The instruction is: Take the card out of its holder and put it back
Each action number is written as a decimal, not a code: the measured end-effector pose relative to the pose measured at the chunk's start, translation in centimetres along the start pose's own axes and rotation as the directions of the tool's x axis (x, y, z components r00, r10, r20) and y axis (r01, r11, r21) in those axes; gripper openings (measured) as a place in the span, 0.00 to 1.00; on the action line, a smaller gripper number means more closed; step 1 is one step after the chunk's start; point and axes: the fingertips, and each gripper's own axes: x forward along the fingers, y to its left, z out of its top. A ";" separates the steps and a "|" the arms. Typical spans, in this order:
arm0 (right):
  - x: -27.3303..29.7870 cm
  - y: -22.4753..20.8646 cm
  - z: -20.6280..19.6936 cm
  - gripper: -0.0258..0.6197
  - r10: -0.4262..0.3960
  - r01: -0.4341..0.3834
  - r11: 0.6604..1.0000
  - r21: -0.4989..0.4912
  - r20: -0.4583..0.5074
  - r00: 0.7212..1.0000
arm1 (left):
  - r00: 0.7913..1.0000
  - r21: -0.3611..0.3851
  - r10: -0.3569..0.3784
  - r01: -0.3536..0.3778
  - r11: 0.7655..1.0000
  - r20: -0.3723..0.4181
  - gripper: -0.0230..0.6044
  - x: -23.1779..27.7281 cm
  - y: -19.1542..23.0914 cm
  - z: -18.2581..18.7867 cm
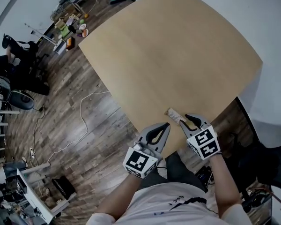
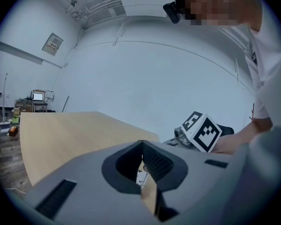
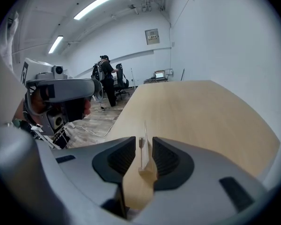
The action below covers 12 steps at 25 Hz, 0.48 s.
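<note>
A small wooden card holder (image 1: 173,113) stands near the front edge of the light wooden table (image 1: 178,55). In the right gripper view its thin clear card (image 3: 144,146) rises edge-on from the wooden base (image 3: 147,174). My right gripper (image 3: 144,139) is open, its jaws standing closely either side of the card with slim gaps. In the head view the right gripper (image 1: 187,117) sits just right of the holder. My left gripper (image 1: 167,124) is shut and empty, its tips pointing at the holder from the near left. Through its jaws (image 2: 141,143) a bit of printed card (image 2: 141,175) shows.
The table's front edge (image 1: 131,121) runs just under both grippers, with wooden floor and a white cable (image 1: 84,125) beyond it. Office chairs (image 1: 18,78) and clutter (image 1: 70,29) lie far left. A person (image 3: 105,76) stands across the room.
</note>
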 end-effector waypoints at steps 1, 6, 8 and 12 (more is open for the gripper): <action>0.5 0.0 -0.2 0.20 0.006 -0.006 1.000 0.000 -0.010 1.000 | 1.000 -0.005 0.004 -0.004 1.000 -0.002 0.06 0.1 0.2 -0.3; 2.4 -0.3 -0.9 0.20 0.020 -0.020 1.000 -0.007 -0.054 0.998 | 1.000 -0.018 0.014 -0.014 1.000 0.000 0.06 0.4 1.1 -0.8; 3.0 -0.5 -0.9 0.20 0.022 -0.023 1.000 -0.011 -0.068 0.997 | 1.000 -0.020 0.015 -0.015 1.000 -0.002 0.06 0.5 1.4 -0.8; 3.8 -0.4 -1.7 0.20 0.039 -0.041 0.999 -0.022 -0.090 0.995 | 1.000 -0.024 0.017 -0.017 1.000 -0.008 0.06 0.8 1.4 -1.2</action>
